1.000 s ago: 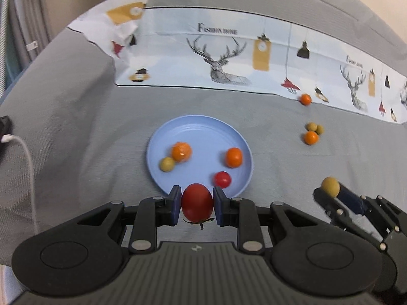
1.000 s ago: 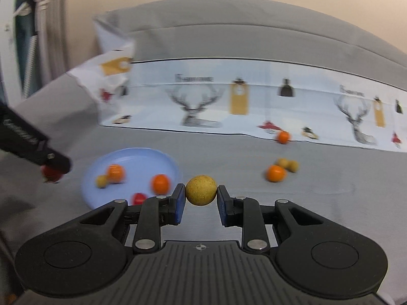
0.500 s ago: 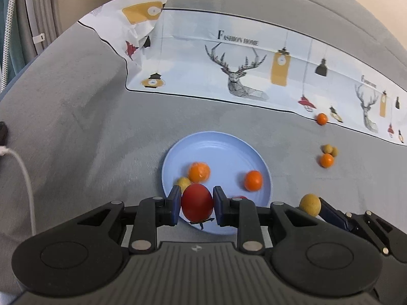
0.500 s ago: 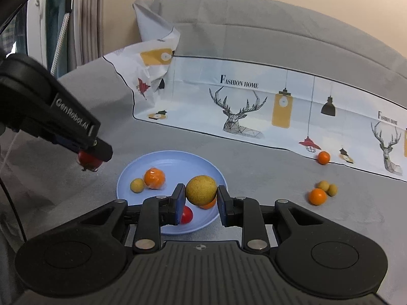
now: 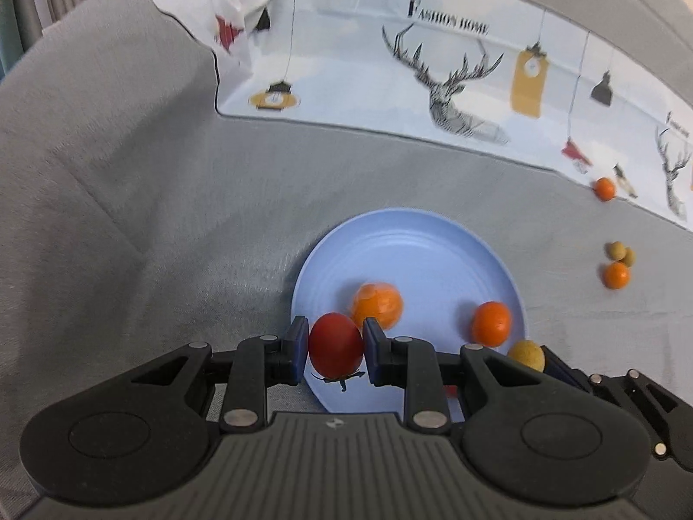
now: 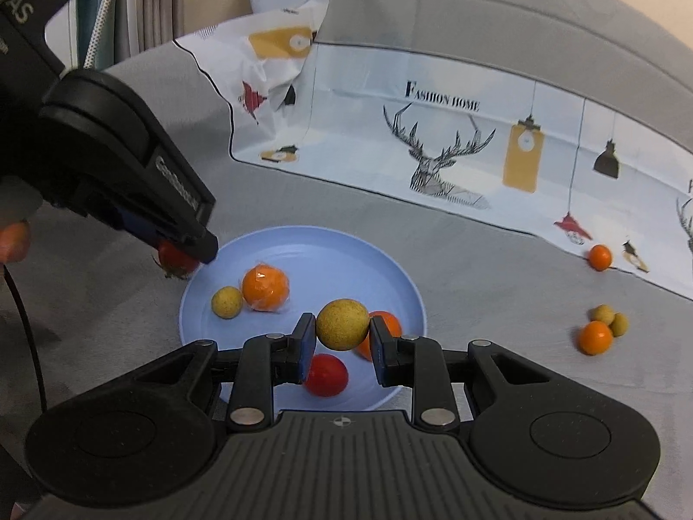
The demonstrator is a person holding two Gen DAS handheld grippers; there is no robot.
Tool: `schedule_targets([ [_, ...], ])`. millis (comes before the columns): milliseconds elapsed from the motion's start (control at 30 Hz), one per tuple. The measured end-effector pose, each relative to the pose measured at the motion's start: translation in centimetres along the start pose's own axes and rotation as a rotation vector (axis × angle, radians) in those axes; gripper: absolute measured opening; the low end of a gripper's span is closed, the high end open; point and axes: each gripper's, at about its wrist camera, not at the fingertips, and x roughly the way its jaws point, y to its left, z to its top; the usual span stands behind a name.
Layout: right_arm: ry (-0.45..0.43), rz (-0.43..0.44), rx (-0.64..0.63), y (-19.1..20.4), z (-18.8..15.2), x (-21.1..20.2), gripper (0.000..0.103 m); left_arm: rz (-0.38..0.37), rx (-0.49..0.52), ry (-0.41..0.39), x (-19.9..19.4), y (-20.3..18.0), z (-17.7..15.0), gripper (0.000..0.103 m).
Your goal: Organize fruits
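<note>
a grey cloth-covered surface (image 6: 498, 260) fills both views, with a printed sheet (image 6: 433, 130) of deer and lamps lying along its far side. in front of the sheet sits a light blue plate (image 6: 303, 242). the left gripper (image 5: 336, 349) has its pads closed on a red tomato (image 5: 335, 349), stem end down, over the near left rim of the plate. the right gripper (image 6: 342, 338) is clamped on a yellow-green round fruit (image 6: 342, 324), held above the near part of the plate. on the plate lie a wrapped orange (image 6: 265, 288), a small yellow fruit (image 6: 226, 301) touching it, a second orange (image 6: 385, 325) partly hidden behind the right gripper, and a small red tomato (image 6: 325, 375). off the plate to the right, one orange (image 6: 596, 337) lies against two small yellowish fruits (image 6: 610, 318), and another orange (image 6: 600, 257) rests at the edge of the sheet.
</note>
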Motion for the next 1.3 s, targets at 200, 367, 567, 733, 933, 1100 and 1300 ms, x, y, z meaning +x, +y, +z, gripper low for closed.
schedule_targets([
  [200,0.016,0.029,0.0,0.1,0.5,1.7,0.029,0.03,0.005,0.004,1.0,0.2,0.3,0.099],
  [367,-0.021,0.003,-0.037,0.4,1.3,0.3,0.077,0.029,0.015,-0.05,-1.7,0.1,-0.1,0.103],
  [567,0.0,0.004,-0.051,0.8,-0.6,-6.1,0.091,0.03,-0.007,-0.055,-6.7,0.5,-4.1,0.103],
  [733,0.009,-0.016,-0.007,0.7,-3.2,-11.9,0.096,0.055,0.002,-0.057,-10.8,0.6,-8.5,0.103],
  [933,-0.06,-0.049,0.032,0.7,-4.6,-16.7,0.099,0.078,-0.007,-0.108,-15.0,1.2,-13.2,0.103],
  [1100,-0.126,-0.057,0.028,1.4,-5.4,-19.5,0.101,0.067,-0.023,-0.15,-17.4,1.4,-14.5,0.103],
  [1300,-0.211,-0.059,0.009,2.4,-6.4,-22.9,0.102,0.056,-0.001,-0.19,-20.2,0.4,-15.8,0.103],
])
